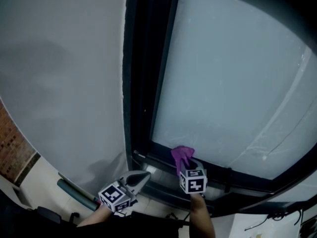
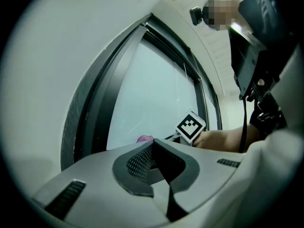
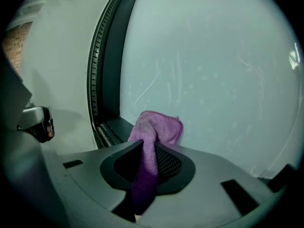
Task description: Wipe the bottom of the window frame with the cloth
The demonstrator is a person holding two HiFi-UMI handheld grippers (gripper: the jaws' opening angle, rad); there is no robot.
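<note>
A purple cloth [image 1: 182, 155] is pressed against the lower edge of the frosted pane [image 1: 233, 83], just above the dark bottom frame [image 1: 237, 178]. My right gripper [image 1: 186, 165] is shut on it. In the right gripper view the cloth [image 3: 156, 127] runs between the jaws and bunches against the glass, next to the frame's left corner [image 3: 111, 127]. My left gripper [image 1: 142, 177] hangs lower left of the cloth, below the frame, shut and holding nothing. From the left gripper view [image 2: 152, 158] the cloth [image 2: 145, 138] peeks over the jaws.
A white wall [image 1: 59, 83] borders the window's dark left upright [image 1: 143, 73]. A brick patch [image 1: 12, 148] and a green tube [image 1: 74, 192] lie low on the left. Cables [image 1: 277, 217] sit at the lower right. A person's forearm [image 2: 223, 139] reaches across behind the right gripper.
</note>
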